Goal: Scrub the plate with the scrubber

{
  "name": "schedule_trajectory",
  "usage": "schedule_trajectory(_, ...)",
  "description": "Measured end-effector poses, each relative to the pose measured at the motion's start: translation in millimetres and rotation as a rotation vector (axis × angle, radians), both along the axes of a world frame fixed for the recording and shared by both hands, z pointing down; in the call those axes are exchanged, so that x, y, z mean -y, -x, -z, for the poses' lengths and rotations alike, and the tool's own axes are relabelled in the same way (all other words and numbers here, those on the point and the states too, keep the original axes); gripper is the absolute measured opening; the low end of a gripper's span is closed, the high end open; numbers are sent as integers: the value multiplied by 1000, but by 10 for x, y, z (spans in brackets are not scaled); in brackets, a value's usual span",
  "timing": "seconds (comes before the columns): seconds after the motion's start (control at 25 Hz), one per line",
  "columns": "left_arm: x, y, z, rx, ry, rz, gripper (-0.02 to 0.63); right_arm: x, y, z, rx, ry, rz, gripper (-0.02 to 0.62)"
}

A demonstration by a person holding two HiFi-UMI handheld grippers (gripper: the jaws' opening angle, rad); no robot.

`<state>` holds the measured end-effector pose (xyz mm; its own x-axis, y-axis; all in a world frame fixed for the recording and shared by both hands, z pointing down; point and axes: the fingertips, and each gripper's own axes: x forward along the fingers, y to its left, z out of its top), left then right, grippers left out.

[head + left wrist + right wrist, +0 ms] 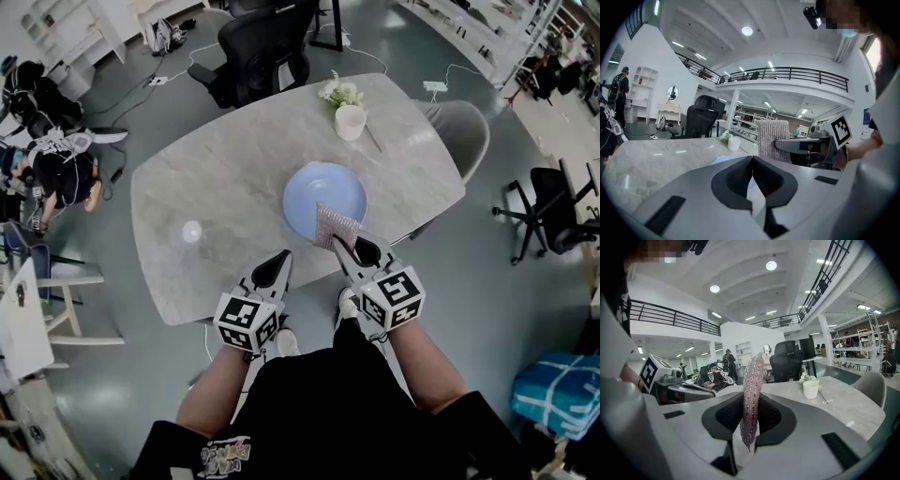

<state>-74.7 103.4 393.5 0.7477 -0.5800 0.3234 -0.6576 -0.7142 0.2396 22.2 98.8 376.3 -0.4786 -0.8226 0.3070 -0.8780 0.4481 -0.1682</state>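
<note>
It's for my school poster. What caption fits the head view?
Right gripper holds a sparkly silver scrubber at the edge of a round pale-blue plate on a marble table.

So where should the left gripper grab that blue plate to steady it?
Probably the near-left rim of the plate, coming in low from the person's side. It lies flat, so only the rim offers a hold; the scrubber in the right gripper covers the near-right edge, and the shut left gripper is nearest.
</note>
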Motion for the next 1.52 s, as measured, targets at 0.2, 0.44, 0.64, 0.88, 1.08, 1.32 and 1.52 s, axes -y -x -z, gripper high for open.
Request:
schedule_trajectory(0.2, 224, -224, -31, 18, 9, 73, 18, 304, -255, -54, 16, 7, 57, 74)
schedule_trajectory(0.44, 475, -440, -116, 28, 25, 152, 18, 614, -479, -147, 19, 22, 127, 74)
schedule_trajectory(0.64, 629, -513, -184, 48, 34, 217, 18, 798, -580, -211, 18, 34, 180, 74)
schedule_trajectory(0.88, 751, -540, -273, 75, 54, 283, 18, 966, -619, -262, 15, 48, 243, 74)
schedule_trajectory(1.08, 771, -547, -361, 86, 75, 340, 18, 1011, -638, -331, 7, 62, 296, 74)
schedule_trajectory(1.32, 796, -512, -514, 110, 110, 381, 18, 1054, -626, -430, -20, 81, 346, 74)
schedule_trajectory(1.52, 883, -486, -694, 145, 147, 386, 20, 1115, -610, -562, -32, 114, 357, 74)
